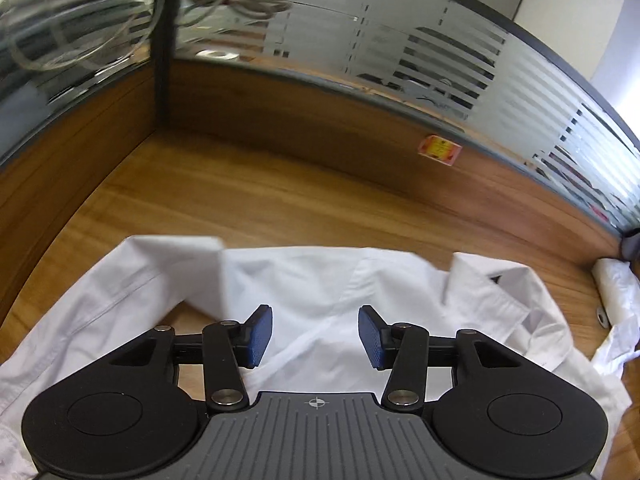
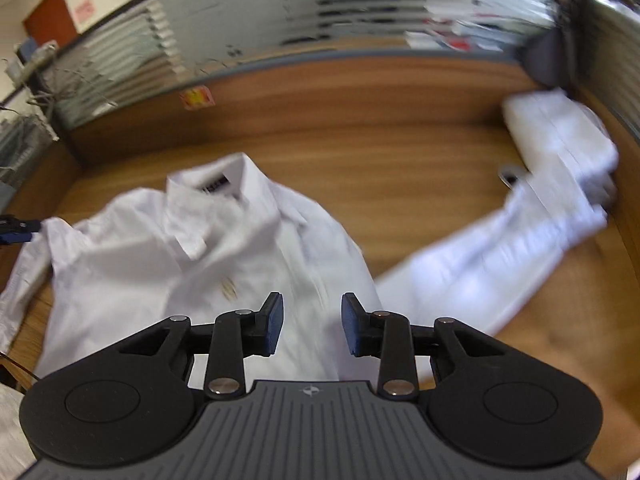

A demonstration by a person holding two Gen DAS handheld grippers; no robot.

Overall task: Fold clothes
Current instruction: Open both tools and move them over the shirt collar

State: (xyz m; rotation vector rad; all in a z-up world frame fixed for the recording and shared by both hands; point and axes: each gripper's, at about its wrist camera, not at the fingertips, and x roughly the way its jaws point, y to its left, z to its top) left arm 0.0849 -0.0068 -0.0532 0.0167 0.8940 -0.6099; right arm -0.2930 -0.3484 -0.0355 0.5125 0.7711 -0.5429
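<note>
White shirt (image 2: 168, 264) spread on the wooden desk (image 2: 400, 152), front up and collar (image 2: 224, 184) toward the far partition, body rumpled rather than flat; one sleeve (image 2: 480, 256) stretched out to the shirt's side toward the corner, the other sleeve (image 1: 80, 320) lying angled off past the left gripper (image 1: 315, 338); no crease or stacked layer to be seen on the body, so judged unfolded as it lies now, with sleeves and body yet to be brought in if a folded shirt is the aim. Near the corner, a white folded bundle (image 2: 560, 136), touching or just overlapping the end of the outstretched sleeve; possibly a garment already folded, though too blurred to tell for certain. Left gripper held low over the shirt's body with jaws wide apart, blue pads (image 1: 258, 336) clear of the cloth between them and nothing gripped. Right gripper (image 2: 312, 330) likewise above the shirt's lower front, jaws parted and holding nothing; view smeared by motion, so fine detail uncertain. No containers in either view: no basket, box or drawer; only the desk, the frosted glass partition (image 1: 440, 60) behind it and an orange sticker (image 1: 439, 150) on the wooden panel.
</note>
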